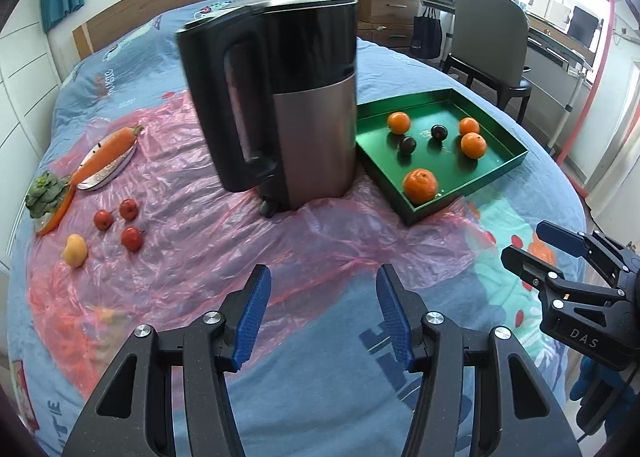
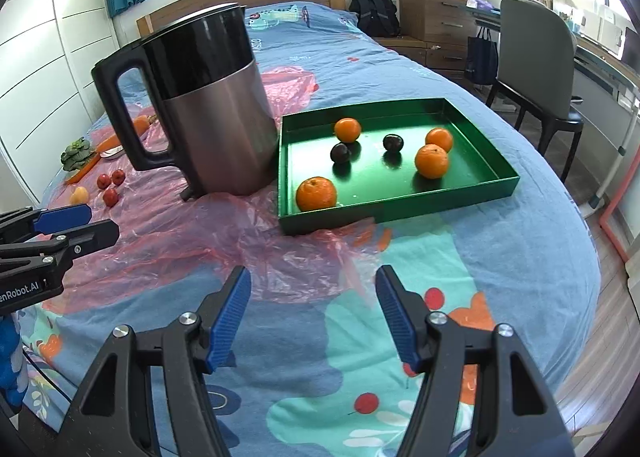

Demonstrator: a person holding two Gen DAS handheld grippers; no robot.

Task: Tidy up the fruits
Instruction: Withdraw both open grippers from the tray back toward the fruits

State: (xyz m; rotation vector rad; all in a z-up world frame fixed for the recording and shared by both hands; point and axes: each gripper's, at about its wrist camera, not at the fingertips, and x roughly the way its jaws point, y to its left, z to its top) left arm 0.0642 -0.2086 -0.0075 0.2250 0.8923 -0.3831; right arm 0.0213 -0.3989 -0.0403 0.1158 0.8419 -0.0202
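Looking along my left gripper (image 1: 320, 313), I see its jaws standing partly apart with nothing between them, only the pink plastic sheet (image 1: 224, 241) and the blue bedspread (image 1: 328, 369) beneath. My right gripper (image 2: 314, 313) is the same: jaws apart, empty, hanging over the near part of the bed. What matters for the coming move is where the loose fruit lies. Three small red fruits (image 1: 122, 223) and one yellow fruit (image 1: 75, 249) sit on the plastic toward the left edge of the bed, ahead and well to the left of my left jaws, just in front of the plate with the carrot (image 1: 108, 151) and the leafy greens (image 1: 45, 195). The green tray (image 2: 404, 213), already holding four oranges and two dark plums, sits toward the right side, ahead of my right jaws, with the tall kettle (image 1: 288, 105) standing between the tray and the loose fruit. So I judge my left hand is the nearer one for those fruits, and the kettle is the thing to steer around on the carry across. These fruits are roundish, so no long axis dictates my approach.
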